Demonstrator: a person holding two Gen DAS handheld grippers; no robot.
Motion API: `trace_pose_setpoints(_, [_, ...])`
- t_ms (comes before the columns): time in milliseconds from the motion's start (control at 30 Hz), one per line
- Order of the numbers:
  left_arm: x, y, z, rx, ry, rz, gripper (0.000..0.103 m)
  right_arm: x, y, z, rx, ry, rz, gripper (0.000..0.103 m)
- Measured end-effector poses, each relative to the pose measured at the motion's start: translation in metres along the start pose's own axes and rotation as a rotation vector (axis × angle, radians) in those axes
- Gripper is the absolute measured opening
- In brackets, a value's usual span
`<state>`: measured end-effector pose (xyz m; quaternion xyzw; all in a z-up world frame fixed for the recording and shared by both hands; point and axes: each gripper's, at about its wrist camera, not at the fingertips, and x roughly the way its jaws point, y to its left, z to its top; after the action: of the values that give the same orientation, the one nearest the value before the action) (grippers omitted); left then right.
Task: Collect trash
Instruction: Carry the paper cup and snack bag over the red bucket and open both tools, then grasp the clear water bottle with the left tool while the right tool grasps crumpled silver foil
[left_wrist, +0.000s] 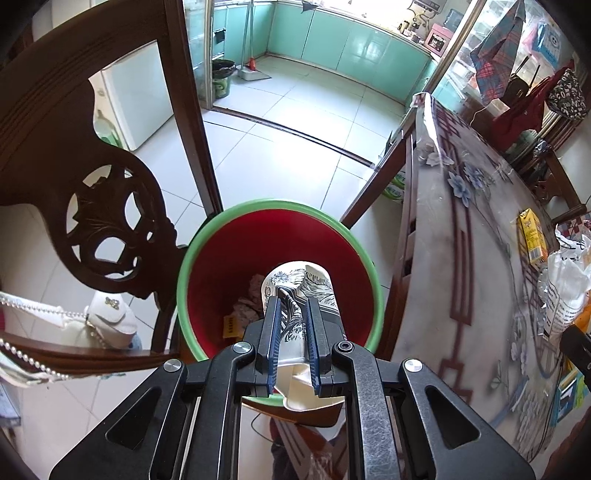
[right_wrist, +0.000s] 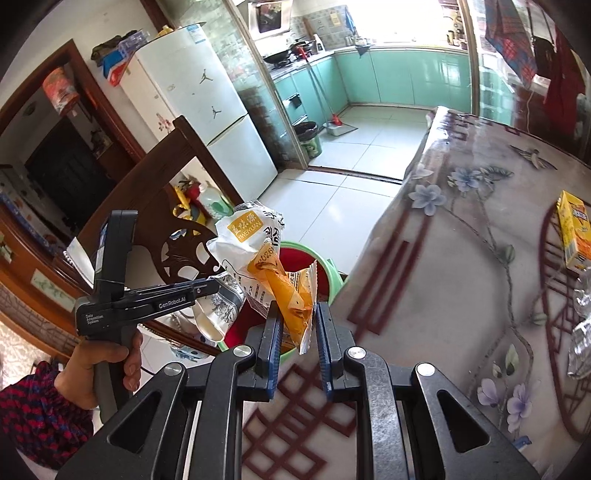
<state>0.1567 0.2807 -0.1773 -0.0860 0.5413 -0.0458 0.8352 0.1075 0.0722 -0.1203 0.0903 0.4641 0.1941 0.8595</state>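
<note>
My left gripper (left_wrist: 292, 301) is shut on a crushed paper cup (left_wrist: 314, 284) with a black leaf print. It holds the cup right over the mouth of a red bin with a green rim (left_wrist: 277, 205). Crumpled paper (left_wrist: 255, 291) lies inside the bin. My right gripper (right_wrist: 298, 305) is shut on an orange and white snack wrapper (right_wrist: 255, 236), held up above the table's edge near the bin (right_wrist: 332, 277). In the right wrist view the left gripper (right_wrist: 216, 285) shows at the left with the cup (right_wrist: 221, 306), held by a hand (right_wrist: 99, 365).
A carved dark wooden chair (left_wrist: 110, 206) stands just left of the bin, with a white handbag (left_wrist: 110, 317) on its seat. On the right is a table with a floral cloth (left_wrist: 461, 258), bearing a yellow carton (left_wrist: 532, 236) and a plastic bag (left_wrist: 565, 280). Tiled floor lies beyond.
</note>
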Motion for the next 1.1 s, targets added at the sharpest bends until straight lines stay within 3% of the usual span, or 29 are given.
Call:
trace_pose_setpoints(767, [0.024,0.015,0.026,0.005,-0.006,0.083,0.013,0.050,0.031,0.023,-0.062,0.059,0.078,0.015])
trace_pose_setpoints(833, [0.021,0.015,0.025,0.003,-0.017,0.074,0.023,0.054,0.033,0.023,-0.074,0.069,0.097,0.016])
trace_pose_setpoints(900, [0.017,0.015,0.024,0.002,-0.034,0.084,0.044,0.056,0.037,0.024,-0.094,0.077,0.098,0.016])
trace_pose_setpoints(933, [0.014,0.015,0.023,0.000,-0.047,0.089,0.061,0.057,0.039,0.024,-0.103,0.074,0.095,0.017])
trace_pose_setpoints(967, [0.010,0.016,0.023,-0.006,-0.068,0.093,0.068,0.057,0.040,0.025,-0.108,0.071,0.095,0.018])
trace_pose_setpoints(1100, [0.000,0.020,0.023,-0.024,-0.101,0.104,0.073,0.051,0.040,0.025,-0.104,0.042,0.098,0.035])
